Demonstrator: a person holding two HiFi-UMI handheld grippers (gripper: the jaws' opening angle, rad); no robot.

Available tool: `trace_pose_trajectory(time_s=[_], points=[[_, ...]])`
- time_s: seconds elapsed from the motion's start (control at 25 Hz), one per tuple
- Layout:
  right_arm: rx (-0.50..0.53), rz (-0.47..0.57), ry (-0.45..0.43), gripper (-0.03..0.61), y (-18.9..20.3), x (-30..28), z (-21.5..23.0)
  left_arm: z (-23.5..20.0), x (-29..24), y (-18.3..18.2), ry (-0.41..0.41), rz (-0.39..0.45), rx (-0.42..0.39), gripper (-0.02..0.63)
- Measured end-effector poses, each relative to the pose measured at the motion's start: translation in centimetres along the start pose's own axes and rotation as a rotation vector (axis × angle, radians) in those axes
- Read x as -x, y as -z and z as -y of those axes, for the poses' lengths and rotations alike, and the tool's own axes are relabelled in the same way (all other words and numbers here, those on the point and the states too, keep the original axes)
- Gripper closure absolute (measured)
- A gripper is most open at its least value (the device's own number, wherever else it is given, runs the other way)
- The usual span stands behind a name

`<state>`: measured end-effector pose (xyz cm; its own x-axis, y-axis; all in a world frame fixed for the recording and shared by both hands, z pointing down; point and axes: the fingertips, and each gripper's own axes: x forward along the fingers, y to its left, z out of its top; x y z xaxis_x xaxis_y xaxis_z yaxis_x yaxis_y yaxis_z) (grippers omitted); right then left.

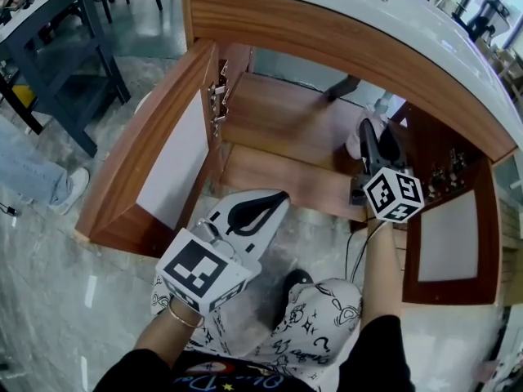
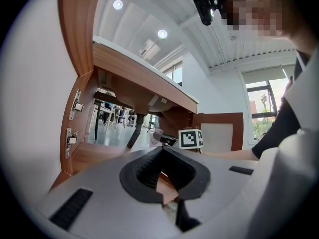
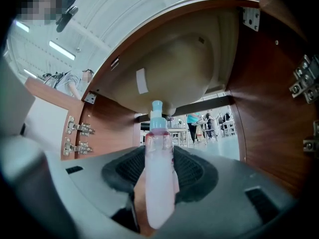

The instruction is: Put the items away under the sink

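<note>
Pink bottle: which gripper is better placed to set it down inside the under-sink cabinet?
Right. The right gripper is shut on the pink bottle and reaches inside the cabinet, under the sink basin. The left gripper is shut, empty and outside the cabinet front.

A dark table (image 1: 57, 64) is seen far to the left of the left gripper (image 1: 278, 198) and beyond it. Nearer on that side, a white shoe (image 1: 72, 188) under a pale blue trouser leg (image 1: 29, 174) is planted on the grey marbled floor (image 1: 49, 300). Two round ceiling lights (image 2: 117, 4) are seen above that gripper, and people (image 3: 193, 119) are seen standing well ahead of the right gripper (image 1: 377, 137).
</note>
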<state>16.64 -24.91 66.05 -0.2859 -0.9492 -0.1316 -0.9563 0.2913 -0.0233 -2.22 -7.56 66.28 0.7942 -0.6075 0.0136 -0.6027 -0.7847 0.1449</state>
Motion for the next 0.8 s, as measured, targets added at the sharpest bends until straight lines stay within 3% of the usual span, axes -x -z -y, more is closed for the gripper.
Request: trace_pose_trajectory(time_s=[0.2,0.8], points=[[-0.038,0.013,0.018,0.393,0.0,0.6,0.5,0.0,0.4,-0.3,-0.004,0.011,0.003,0.606],[-0.007,0.014,0.046,0.391,0.4,1.0,0.0,1.2,1.0,-1.1,0.016,0.038,0.031,0.606]])
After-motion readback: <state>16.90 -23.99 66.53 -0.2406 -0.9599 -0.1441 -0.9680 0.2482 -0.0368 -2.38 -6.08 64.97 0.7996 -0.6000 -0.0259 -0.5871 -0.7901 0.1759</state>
